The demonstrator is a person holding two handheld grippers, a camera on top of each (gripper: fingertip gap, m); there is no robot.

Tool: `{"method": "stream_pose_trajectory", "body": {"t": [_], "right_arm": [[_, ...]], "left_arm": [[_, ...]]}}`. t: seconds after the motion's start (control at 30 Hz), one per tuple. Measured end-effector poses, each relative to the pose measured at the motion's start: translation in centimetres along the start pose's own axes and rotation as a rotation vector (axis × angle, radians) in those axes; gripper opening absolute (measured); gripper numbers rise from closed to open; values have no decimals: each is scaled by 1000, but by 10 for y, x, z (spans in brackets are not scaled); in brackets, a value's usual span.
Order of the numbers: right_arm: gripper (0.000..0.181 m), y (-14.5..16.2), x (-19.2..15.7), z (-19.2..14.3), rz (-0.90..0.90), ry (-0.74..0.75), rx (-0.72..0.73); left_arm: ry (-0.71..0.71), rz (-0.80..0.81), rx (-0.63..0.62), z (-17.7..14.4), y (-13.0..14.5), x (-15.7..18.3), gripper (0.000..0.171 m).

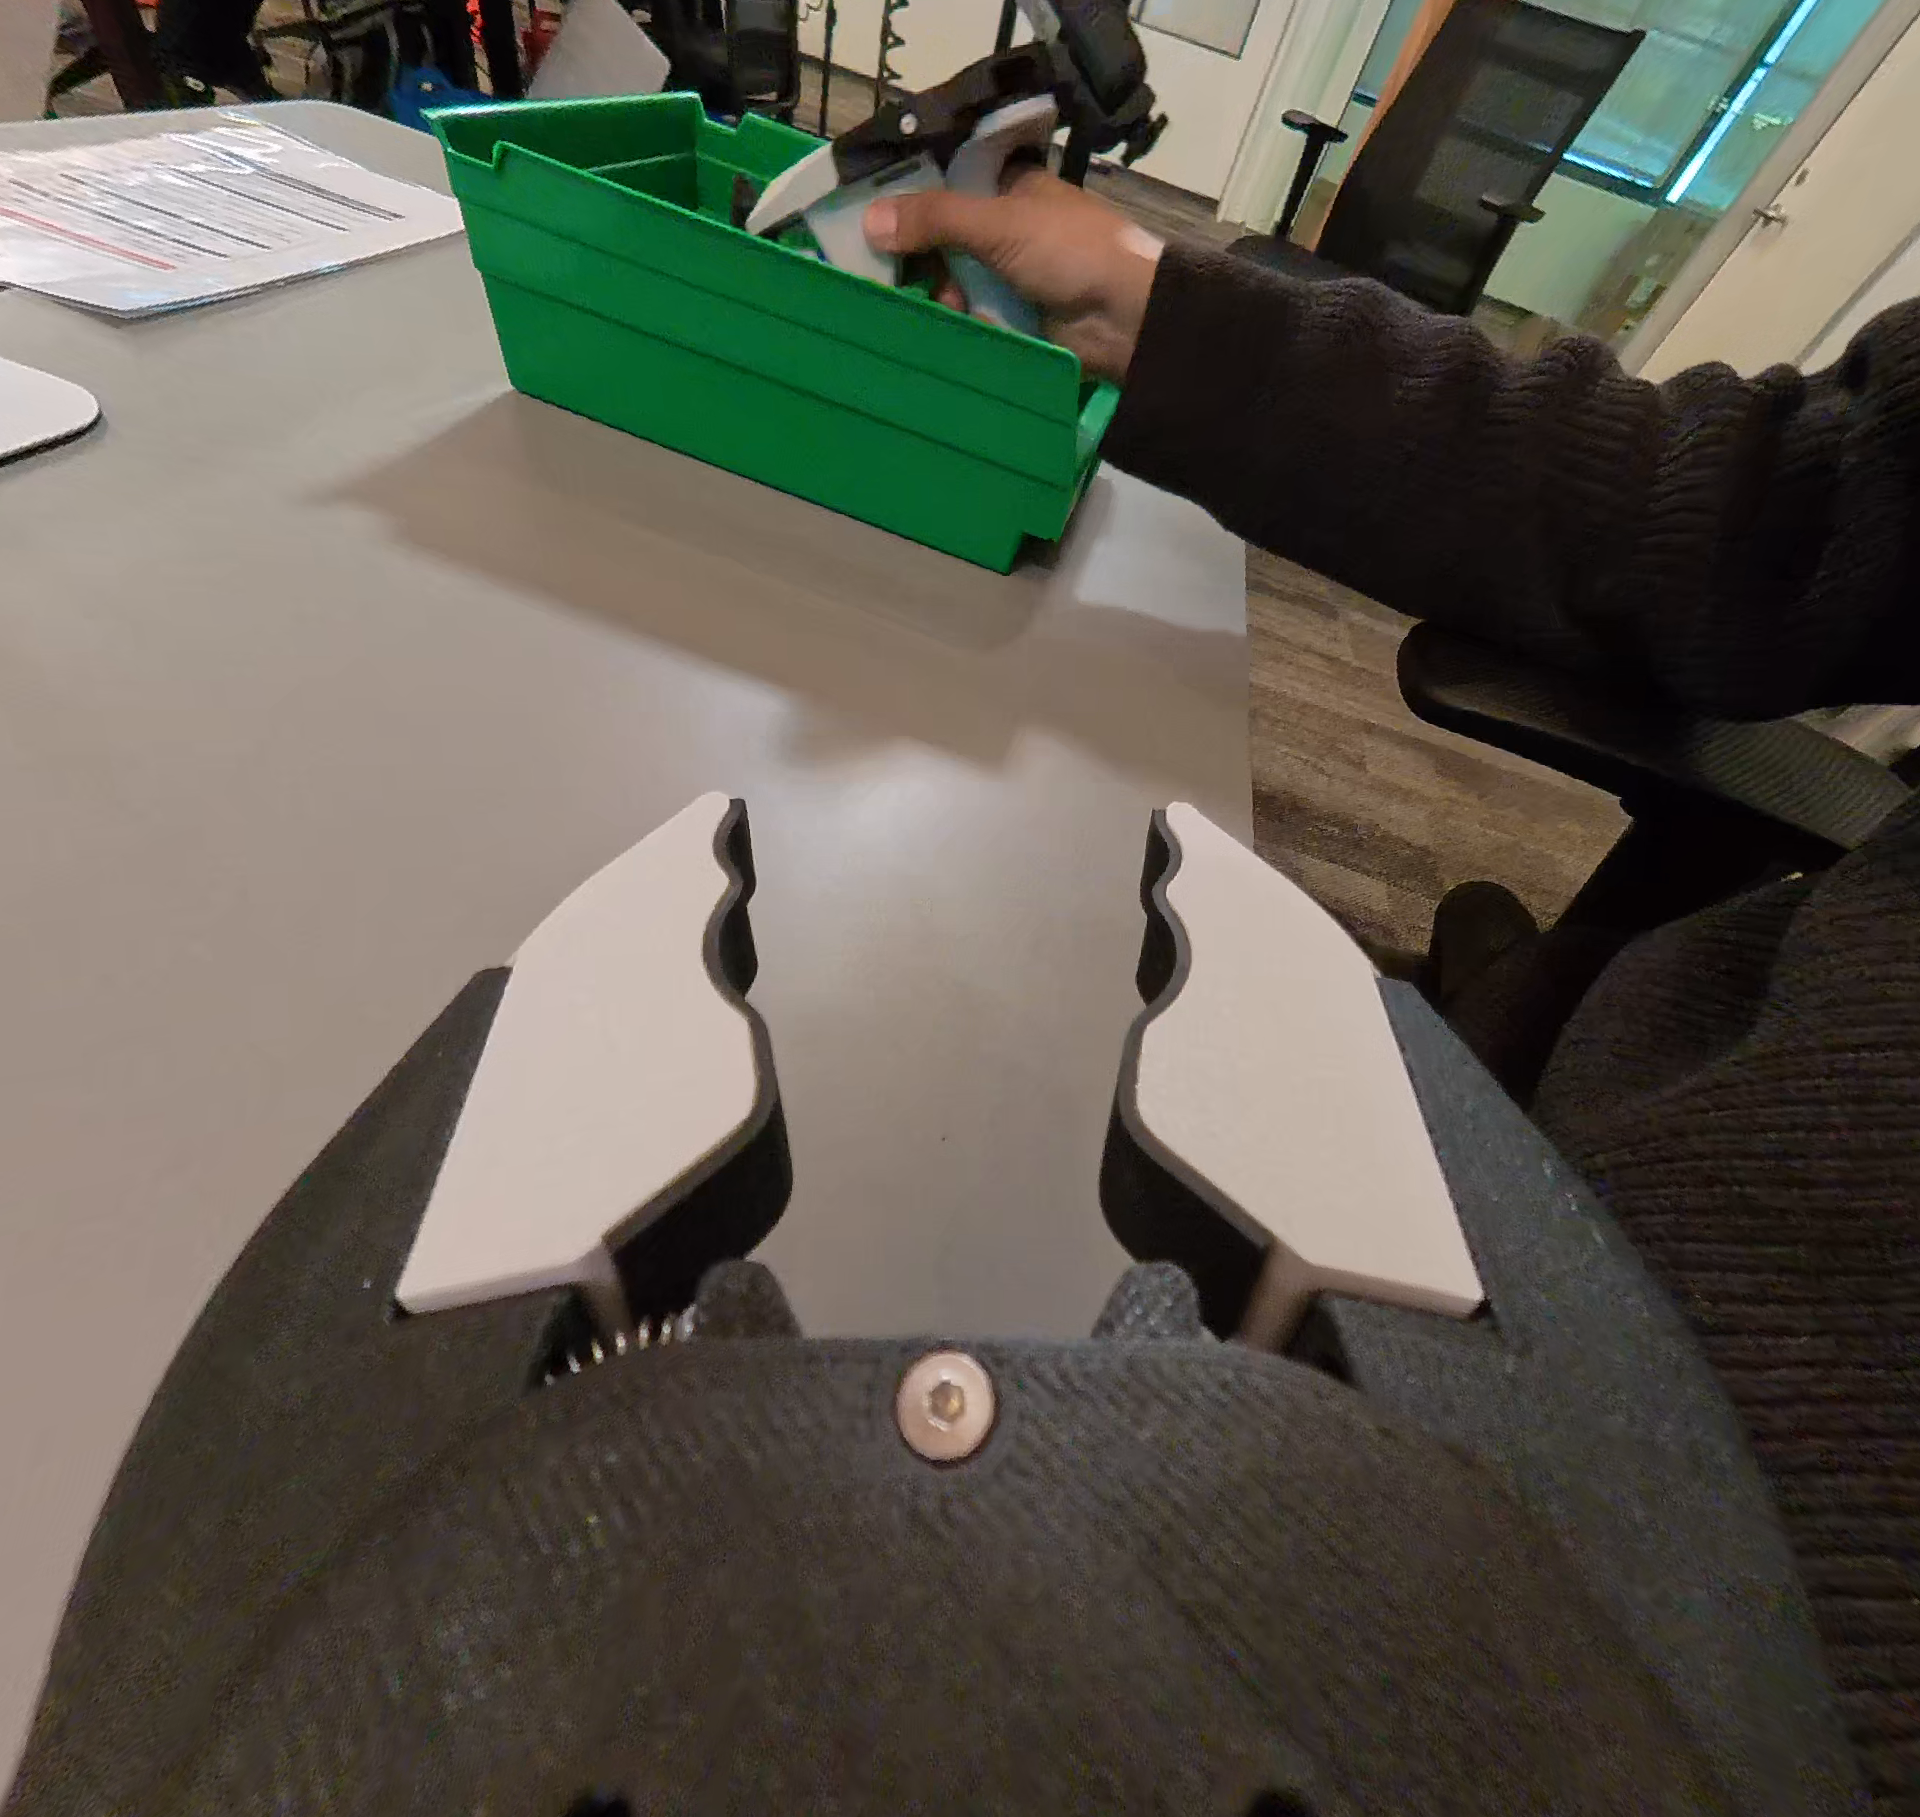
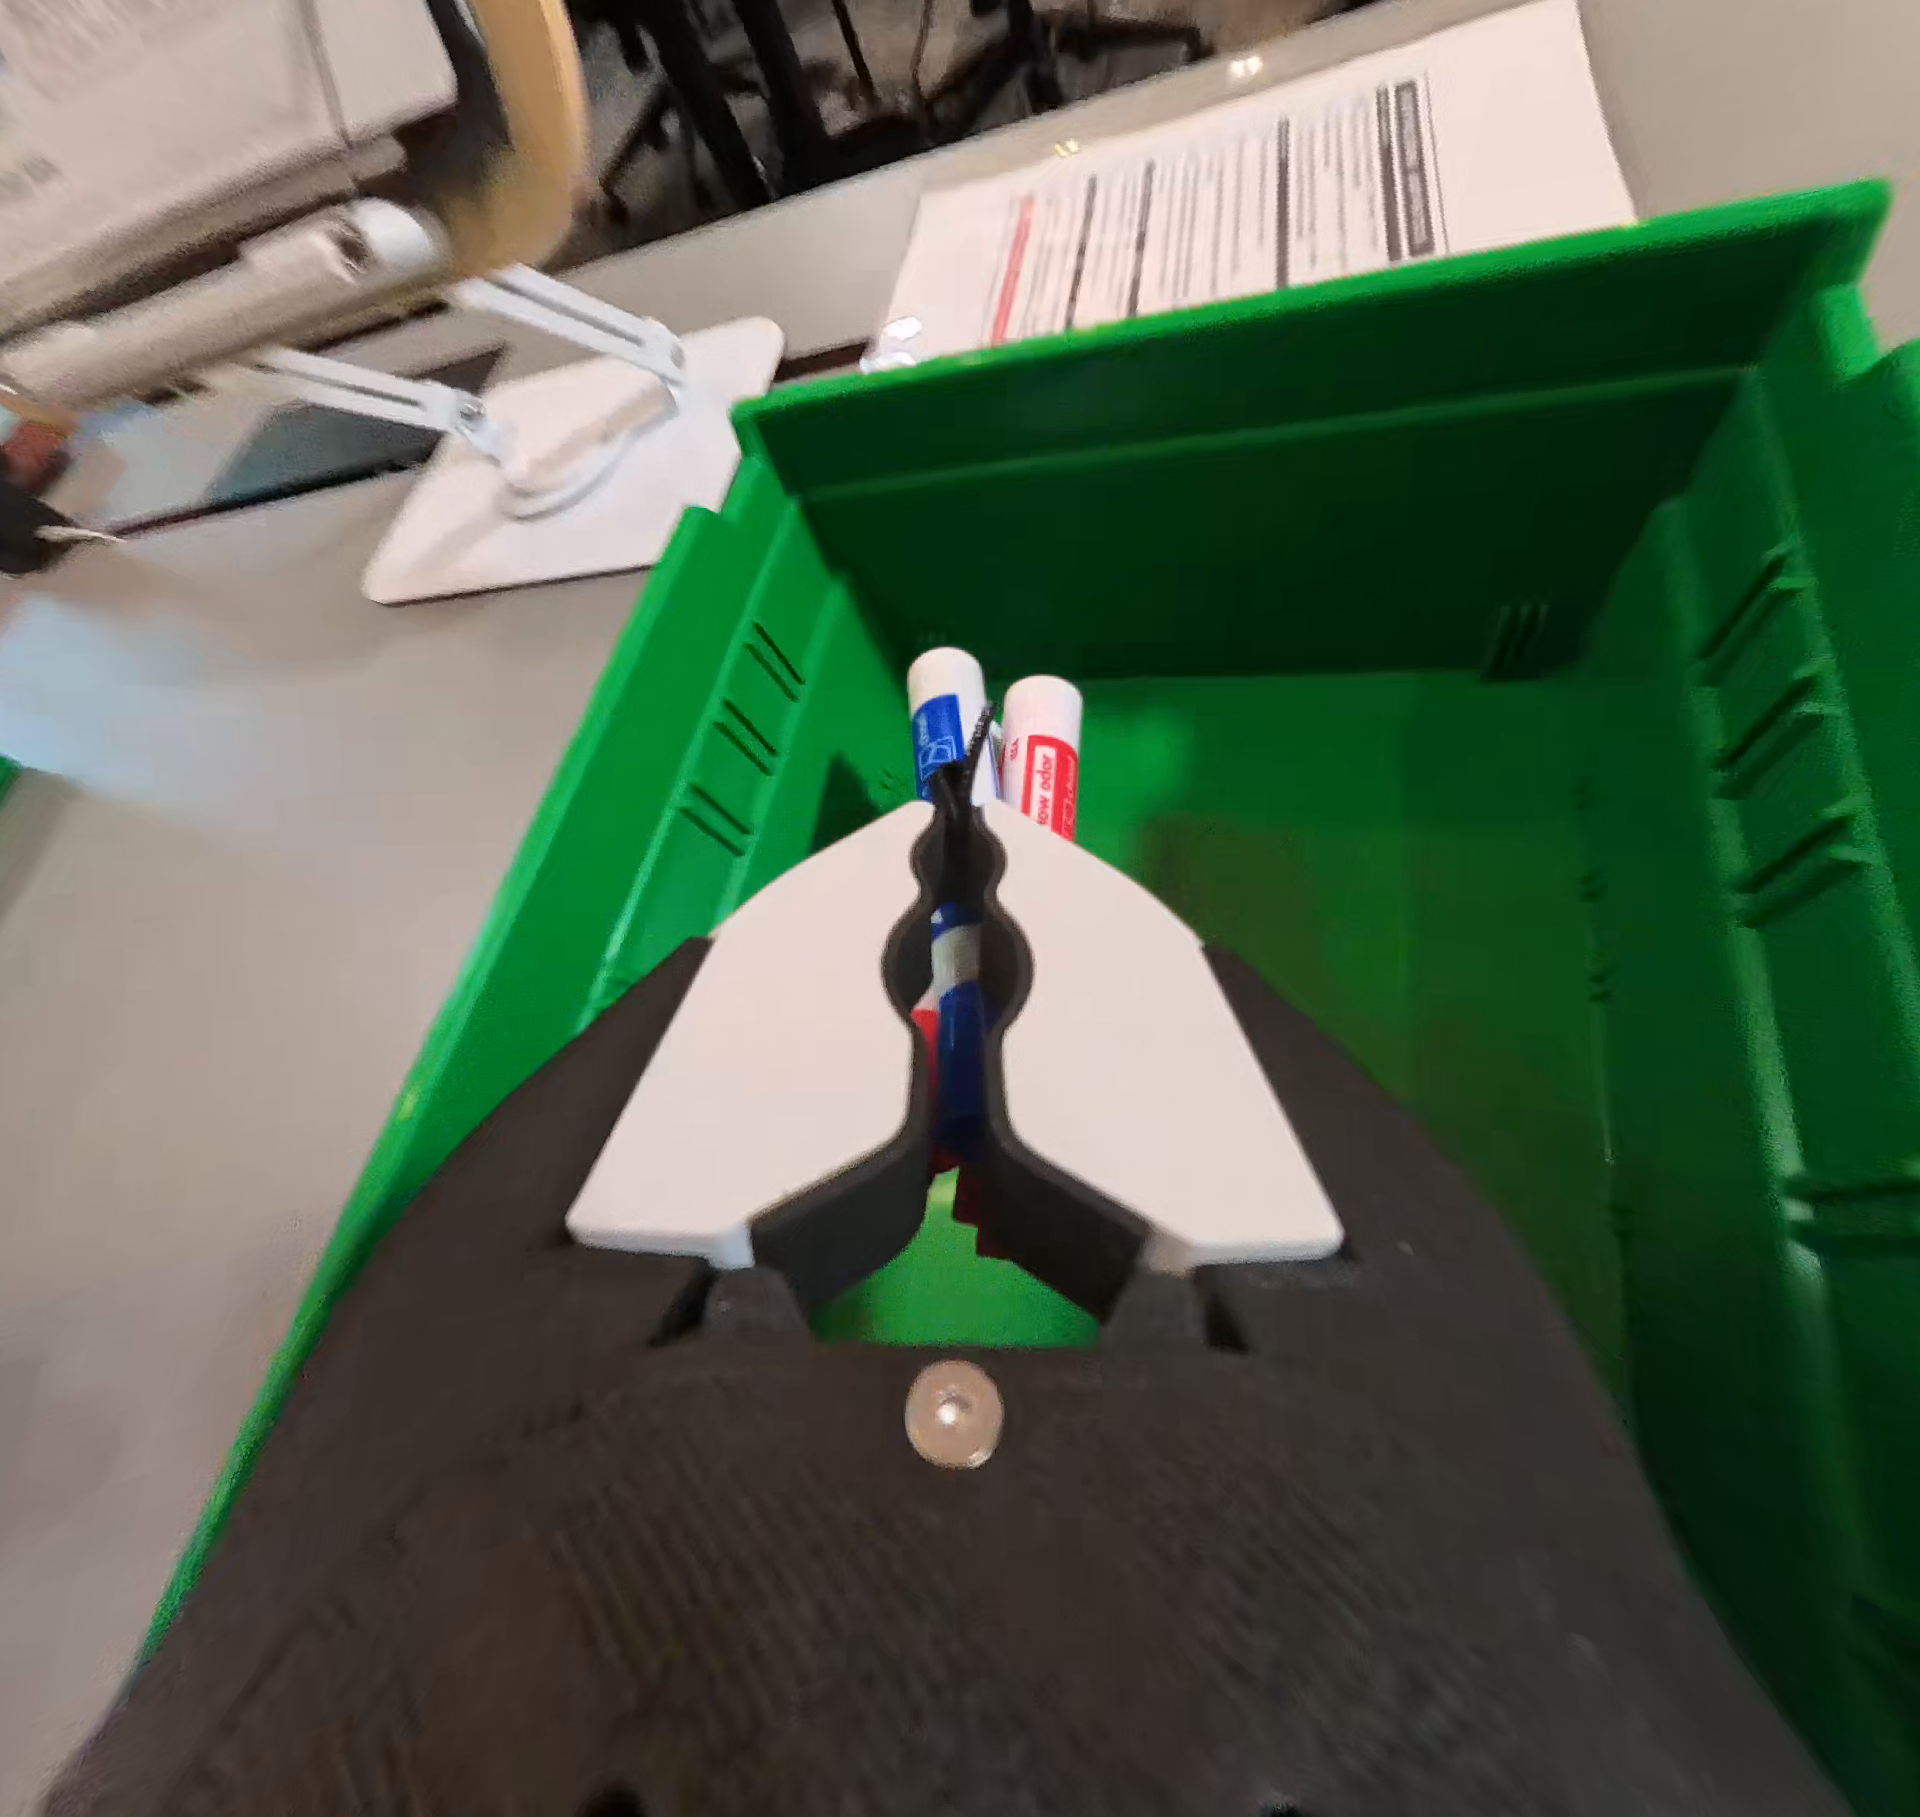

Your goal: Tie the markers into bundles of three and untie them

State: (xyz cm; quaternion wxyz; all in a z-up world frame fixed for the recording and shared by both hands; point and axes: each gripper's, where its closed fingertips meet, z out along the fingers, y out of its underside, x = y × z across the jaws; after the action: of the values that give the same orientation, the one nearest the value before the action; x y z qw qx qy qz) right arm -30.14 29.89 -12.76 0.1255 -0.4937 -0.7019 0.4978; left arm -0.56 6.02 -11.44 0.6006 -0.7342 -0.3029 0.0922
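Green bin (image 2: 1299, 479) holds two markers (image 2: 940, 718); right claw (image 2: 961, 817) pinches black tie; left claw (image 1: 945, 822) wide, empty.

- I see a grey table (image 1: 312, 728) carrying everything.
- A green bin (image 1: 769, 354) stands on it, near its right edge.
- A printed sheet (image 1: 187, 219) lies flat just beyond the bin's far end.
- A white lamp base (image 2: 582, 458) rests on the table left of the bin, near the sheet.
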Motion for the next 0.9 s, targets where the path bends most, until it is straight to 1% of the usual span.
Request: {"method": "stream_pose_trajectory", "body": {"t": [0.07, 0.2, 0.4, 0.47, 0.5, 0.57, 0.67, 0.73, 0.83, 0.9], "right_arm": [[4, 4, 2, 13, -16, 39, -15], [4, 4, -3, 27, 19, 25, 1], [5, 13, -2, 36, -13, 47, -19], [6, 18, -1, 37, -2, 36, -50], [8, 21, -1, 38, 3, 30, -63], [18, 23, -2, 38, 13, 8, -73], [20, 20, -3, 34, 18, -10, -66], [29, 18, -5, 30, 42, -32, -67], [43, 11, -10, 19, 90, -85, -49], [44, 3, -10, 9, 103, -98, -19]], "left_arm": [[-2, -2, -5, 1, 2, 0, 73], [0, -10, -25, 4, 6, 0, 74], [-2, -2, -43, 7, 10, 1, 74], [-2, -3, -47, 8, 11, 1, 74], [-2, -4, -51, 8, 12, 1, 74], [-1, -5, -60, 9, 14, 1, 74], [1, 0, -71, 11, 16, 2, 75], [0, 3, -75, 11, 17, 2, 75], [2, 2, -80, 12, 18, 2, 75], [2, 3, -82, 12, 18, 2, 75]]}}
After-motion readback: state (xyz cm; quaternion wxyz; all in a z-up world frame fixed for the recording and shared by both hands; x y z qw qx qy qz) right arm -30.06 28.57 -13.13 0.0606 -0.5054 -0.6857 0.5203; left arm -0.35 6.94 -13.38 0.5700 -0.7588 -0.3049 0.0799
